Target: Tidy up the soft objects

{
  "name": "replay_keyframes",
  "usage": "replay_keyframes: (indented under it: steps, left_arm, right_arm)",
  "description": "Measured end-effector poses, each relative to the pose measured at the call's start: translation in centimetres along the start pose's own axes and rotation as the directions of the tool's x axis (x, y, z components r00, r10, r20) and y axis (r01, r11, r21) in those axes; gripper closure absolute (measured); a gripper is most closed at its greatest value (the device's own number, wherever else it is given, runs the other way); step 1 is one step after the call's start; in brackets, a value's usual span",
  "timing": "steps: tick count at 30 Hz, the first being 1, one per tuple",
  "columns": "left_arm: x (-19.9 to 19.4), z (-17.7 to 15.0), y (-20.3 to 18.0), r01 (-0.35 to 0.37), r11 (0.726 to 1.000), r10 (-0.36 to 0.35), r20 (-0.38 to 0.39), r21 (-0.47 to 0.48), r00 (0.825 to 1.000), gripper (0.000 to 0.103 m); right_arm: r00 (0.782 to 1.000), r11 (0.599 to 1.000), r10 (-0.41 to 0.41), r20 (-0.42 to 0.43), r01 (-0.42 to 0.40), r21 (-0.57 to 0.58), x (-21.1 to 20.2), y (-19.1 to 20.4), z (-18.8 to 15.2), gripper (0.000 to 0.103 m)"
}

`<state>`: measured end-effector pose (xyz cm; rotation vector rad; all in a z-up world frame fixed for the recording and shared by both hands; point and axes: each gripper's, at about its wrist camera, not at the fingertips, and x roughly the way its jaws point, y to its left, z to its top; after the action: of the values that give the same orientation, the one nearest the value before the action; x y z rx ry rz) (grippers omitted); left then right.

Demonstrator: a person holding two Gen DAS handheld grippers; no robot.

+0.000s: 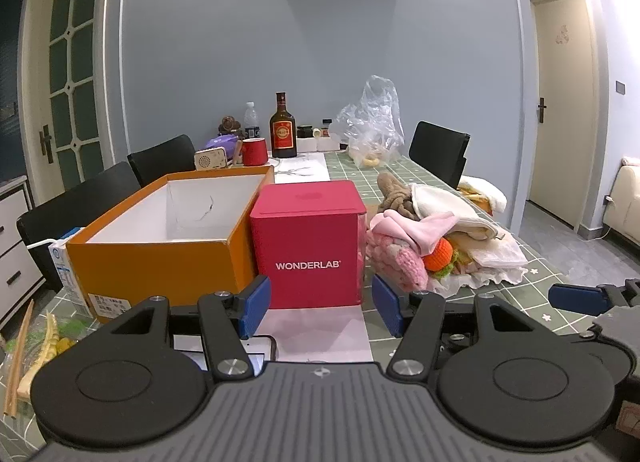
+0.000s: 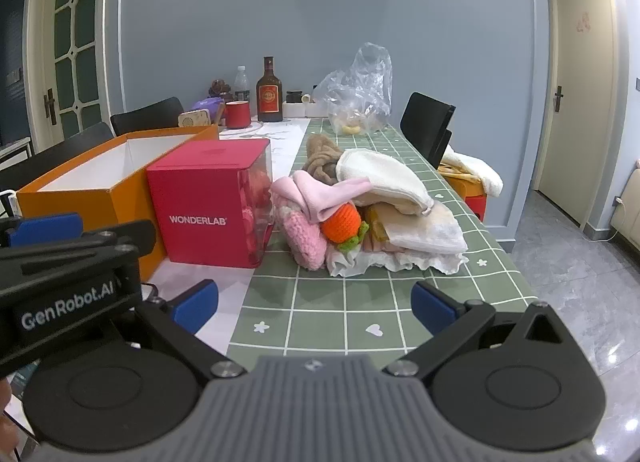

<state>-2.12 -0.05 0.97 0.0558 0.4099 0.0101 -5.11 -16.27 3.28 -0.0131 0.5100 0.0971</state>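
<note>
A heap of soft things (image 2: pixel 360 214) lies on the green checked tablecloth (image 2: pixel 320 302): pink knitwear (image 2: pixel 304 238), an orange crochet fruit (image 2: pixel 341 222), cream towels (image 2: pixel 384 178) and a brown plush (image 2: pixel 320 154). The same heap (image 1: pixel 432 238) shows at the right of the left wrist view. An open orange box (image 1: pixel 160 238), white inside, stands left of a red WONDERLAB box (image 1: pixel 308 246). My left gripper (image 1: pixel 320 304) is open just in front of the red box, nothing between its blue pads. My right gripper (image 2: pixel 314 304) is open over bare cloth, short of the heap.
At the table's far end stand a brown bottle (image 1: pixel 283 128), a red mug (image 1: pixel 255 152), a water bottle (image 1: pixel 251 120) and a clear plastic bag (image 1: pixel 374 122). Black chairs (image 1: pixel 438 152) flank the table. A milk carton (image 1: pixel 66 274) and chopsticks (image 1: pixel 18 358) lie at the left.
</note>
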Motion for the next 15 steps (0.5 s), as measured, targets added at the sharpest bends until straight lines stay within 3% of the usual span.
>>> replay_keyframes:
  steps: [12,15]
  left_arm:
    - [0.5,0.0,-0.4,-0.006,1.0,0.007,-0.017,0.011,1.0,0.035]
    - [0.6,0.5,-0.8,0.015,1.0,-0.014,-0.033,0.013,0.999,0.034]
  right_arm:
    - [1.0,1.0,-0.016,-0.006,0.016,-0.005,0.4,-0.2,-0.2,0.003]
    - [1.0,0.999,0.017,-0.008,-0.017,0.034,0.4,-1.0,-0.1,0.003]
